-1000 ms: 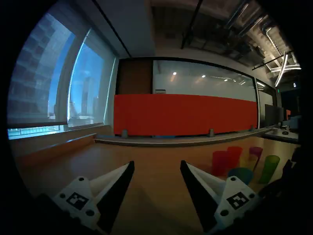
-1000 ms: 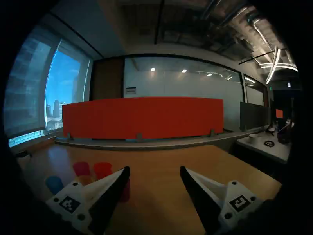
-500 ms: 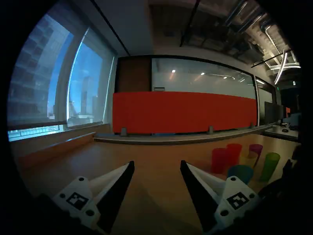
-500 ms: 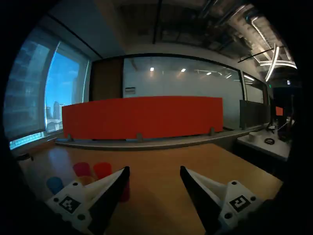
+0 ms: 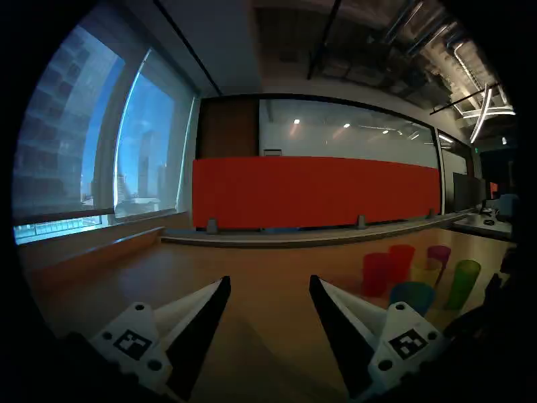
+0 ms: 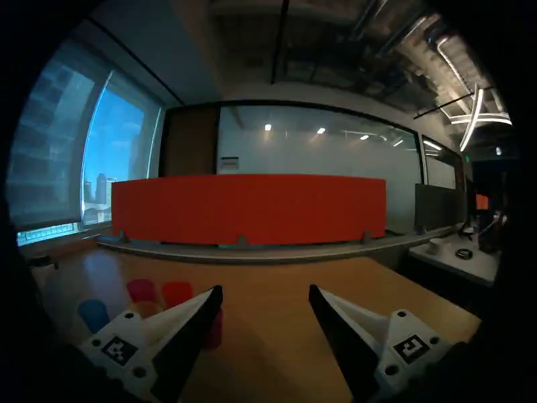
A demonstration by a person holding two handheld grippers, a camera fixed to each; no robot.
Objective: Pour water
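A wooden worktop (image 5: 201, 262) (image 6: 302, 275) runs to a long red partition (image 5: 315, 191) (image 6: 248, 208) standing along its far edge, with a tall window (image 5: 144, 161) past its left edge. The left tool (image 5: 268, 279) hovers low over the wood, its two fingers spread wide and holding nothing. The right tool (image 6: 265, 289) hangs the same way, jaws apart and empty. A cluster of coloured plastic cups (image 5: 413, 275) (image 6: 144, 299) stands upright, well short of the far edge. It lies to the right of the left tool in the left gripper view. In the right gripper view it sits to the left of the right tool, partly behind that tool's left finger.
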